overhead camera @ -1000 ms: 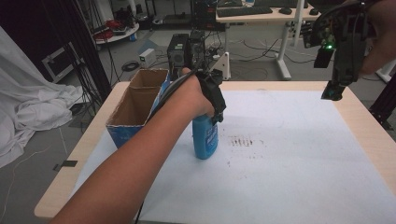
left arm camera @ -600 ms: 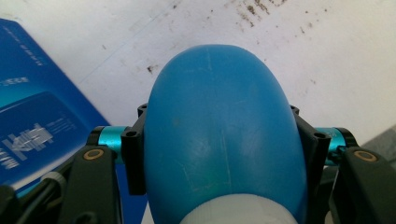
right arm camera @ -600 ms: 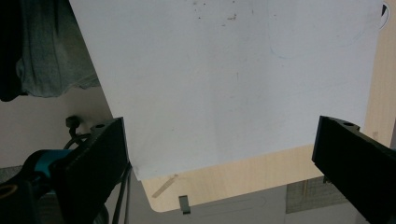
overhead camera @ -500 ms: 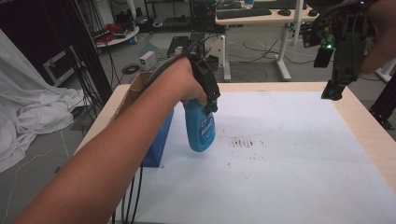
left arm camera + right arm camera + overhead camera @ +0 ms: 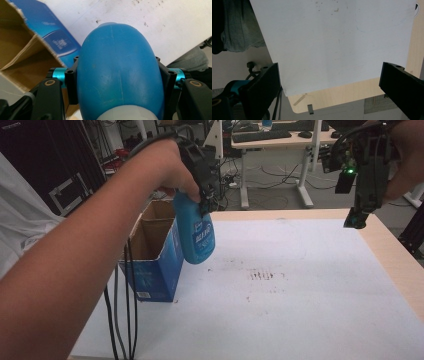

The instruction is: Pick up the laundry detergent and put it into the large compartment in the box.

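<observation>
One blue bottle [image 5: 195, 232] hangs clamped in the left gripper [image 5: 204, 202], above the table's [image 5: 320, 285] ten o'clock, beside the box [image 5: 150, 255]. Carry it level over the opening, then lower gently. Right gripper [image 5: 357, 217] waits with jaws apart at two o'clock.

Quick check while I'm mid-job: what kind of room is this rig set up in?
Most likely a lab or workshop, not a home. Behind the work table stands a desk carrying a keyboard, loose cables trail across the floor, and shelving with gear lines the left side.
</observation>
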`<control>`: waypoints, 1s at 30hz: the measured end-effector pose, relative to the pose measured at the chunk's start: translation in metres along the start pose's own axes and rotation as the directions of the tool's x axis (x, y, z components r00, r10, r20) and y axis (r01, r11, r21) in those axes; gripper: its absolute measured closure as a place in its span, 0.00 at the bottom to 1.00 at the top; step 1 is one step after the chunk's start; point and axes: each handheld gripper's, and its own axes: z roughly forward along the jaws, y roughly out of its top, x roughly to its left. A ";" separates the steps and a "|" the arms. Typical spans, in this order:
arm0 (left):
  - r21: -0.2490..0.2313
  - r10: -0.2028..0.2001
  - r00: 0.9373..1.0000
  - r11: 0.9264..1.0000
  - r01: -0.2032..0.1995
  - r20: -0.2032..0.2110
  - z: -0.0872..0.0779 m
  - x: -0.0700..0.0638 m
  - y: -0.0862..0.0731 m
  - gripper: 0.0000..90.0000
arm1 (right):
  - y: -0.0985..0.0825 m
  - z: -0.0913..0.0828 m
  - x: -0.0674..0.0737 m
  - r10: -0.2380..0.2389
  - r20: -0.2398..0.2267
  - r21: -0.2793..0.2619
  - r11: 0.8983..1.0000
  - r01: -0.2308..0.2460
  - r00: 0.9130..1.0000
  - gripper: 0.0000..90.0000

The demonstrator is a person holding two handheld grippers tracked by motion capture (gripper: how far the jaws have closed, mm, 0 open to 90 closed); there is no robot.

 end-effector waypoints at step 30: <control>-0.007 -0.177 0.984 0.984 0.176 -0.006 -0.063 0.082 -0.047 0.41 | 0.010 0.001 -0.003 -0.012 -0.010 0.013 1.000 0.012 1.000 0.03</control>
